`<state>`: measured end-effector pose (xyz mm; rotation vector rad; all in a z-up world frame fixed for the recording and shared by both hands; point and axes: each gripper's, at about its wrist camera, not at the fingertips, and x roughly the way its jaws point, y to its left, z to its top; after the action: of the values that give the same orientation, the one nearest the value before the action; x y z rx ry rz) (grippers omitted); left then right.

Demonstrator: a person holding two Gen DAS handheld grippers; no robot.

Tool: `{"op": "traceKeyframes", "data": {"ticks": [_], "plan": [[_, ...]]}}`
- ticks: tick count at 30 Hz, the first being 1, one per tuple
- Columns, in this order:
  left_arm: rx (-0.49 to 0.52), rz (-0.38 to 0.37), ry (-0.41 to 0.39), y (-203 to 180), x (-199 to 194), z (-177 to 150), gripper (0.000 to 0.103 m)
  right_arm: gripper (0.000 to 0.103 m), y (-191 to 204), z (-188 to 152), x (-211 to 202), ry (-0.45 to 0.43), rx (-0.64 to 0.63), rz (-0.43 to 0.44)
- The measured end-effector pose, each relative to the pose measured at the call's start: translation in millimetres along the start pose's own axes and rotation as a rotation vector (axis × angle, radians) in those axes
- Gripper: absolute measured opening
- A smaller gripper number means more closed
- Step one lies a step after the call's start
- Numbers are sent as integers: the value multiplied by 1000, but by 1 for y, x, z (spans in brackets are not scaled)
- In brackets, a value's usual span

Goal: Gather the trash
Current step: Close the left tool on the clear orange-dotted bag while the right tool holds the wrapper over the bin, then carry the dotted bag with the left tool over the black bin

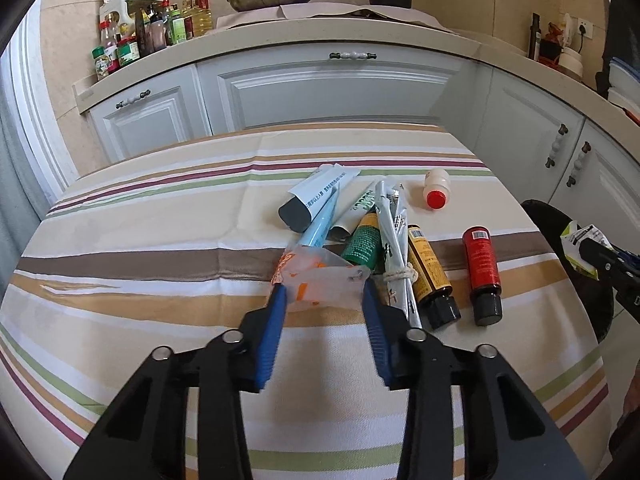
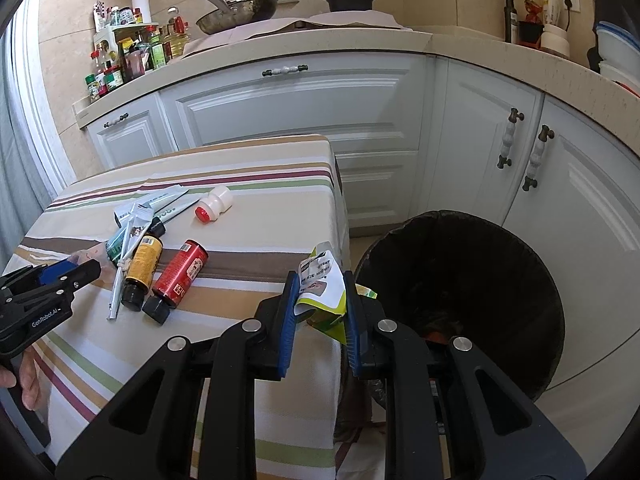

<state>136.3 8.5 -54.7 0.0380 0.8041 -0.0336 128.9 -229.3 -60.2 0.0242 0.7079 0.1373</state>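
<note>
Left tongs (image 1: pixel 325 282): blue fingers (image 1: pixel 276 320) set apart, straddling a clear plastic wrapper with orange print (image 1: pixel 316 276). Whether the pads actually press it cannot be told.

Right tongs (image 2: pixel 320 296): clenched on a crumpled green-and-white carton (image 2: pixel 322 284), held off the bench edge, just left of the bin rim.

Trash bin (image 2: pixel 464 296): round, lined with a black bag, standing on the floor beside the bench (image 2: pixel 256 200), in front of the white cabinets (image 2: pixel 304 108). Interior is dark; something reddish shows low inside near the front wall, identity unclear.

Bench (striped cloth), remaining items:
- red bottle with black cap (image 1: pixel 482 274), lying down, cap toward the camera
- yellow bottle with black cap (image 1: pixel 430 276), lying just left of the red one
- green bottle (image 1: pixel 362 246), lying partly under a silver sachet tied with string (image 1: pixel 394 248)
- light blue tube (image 1: pixel 320 224) and a white tube with dark cap (image 1: pixel 312 202), overlapping in the pile
- small white bottle with red cap (image 1: pixel 437 188), lying apart at the far side

Wrapper lies at the near end of the pile, touching the green bottle.
</note>
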Motion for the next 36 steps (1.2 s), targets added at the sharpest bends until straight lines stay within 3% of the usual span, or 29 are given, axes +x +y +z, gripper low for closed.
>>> {"op": "traceKeyframes", "data": {"ticks": [3,4,6,14,36], "plan": [[2,-3,-1,0,0,-1,31,21,1,0,0,1,-1,1],[1,-4,0,0,0,-1,9,21,1,0,0,1,-2,2],[-1,-13,9,1,1,-2,3,21,2,0,-1,1,-2,2],[-9,-49,-1,2,-4,-2,2,21,3,-1,-1,2,-3,4],[-1,-37,-78,-2,-29,0,1,21,-5,2,-13,-21,16,-8]]}}
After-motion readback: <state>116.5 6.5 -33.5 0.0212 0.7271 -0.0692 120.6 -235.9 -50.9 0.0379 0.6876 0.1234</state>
